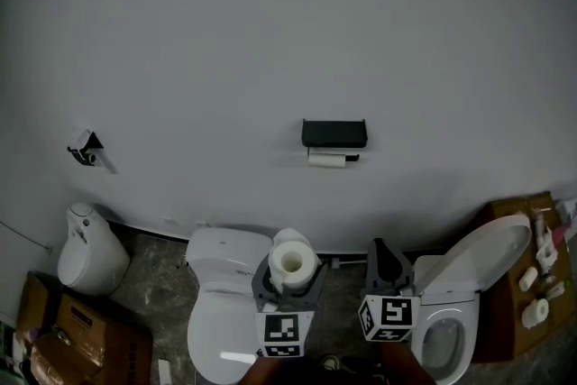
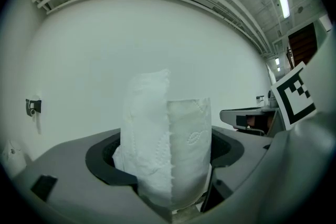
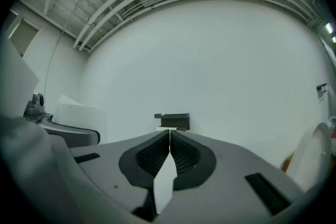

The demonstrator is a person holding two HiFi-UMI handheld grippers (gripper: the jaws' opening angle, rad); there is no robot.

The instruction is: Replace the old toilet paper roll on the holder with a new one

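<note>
Near: new roll [image 1: 293, 262] clamped upright in left tool [image 2: 169, 168], held level, ready to be carried to wall [image 1: 270, 32]. Right tool [image 3: 169, 135] held pressed together, nothing gripped, judged free for pulling old roll [image 1: 326, 160]. Far: old roll, thin, seen under black holder [image 1: 334, 132], well apart from both tools.

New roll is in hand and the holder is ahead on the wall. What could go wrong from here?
1. A loose sheet stands off the new roll in the left gripper; it may unwind or snag.
2. The old roll sits under the holder, and the right gripper has its fingers shut, so it must open first.
3. The open toilet below could catch a dropped roll.
</note>
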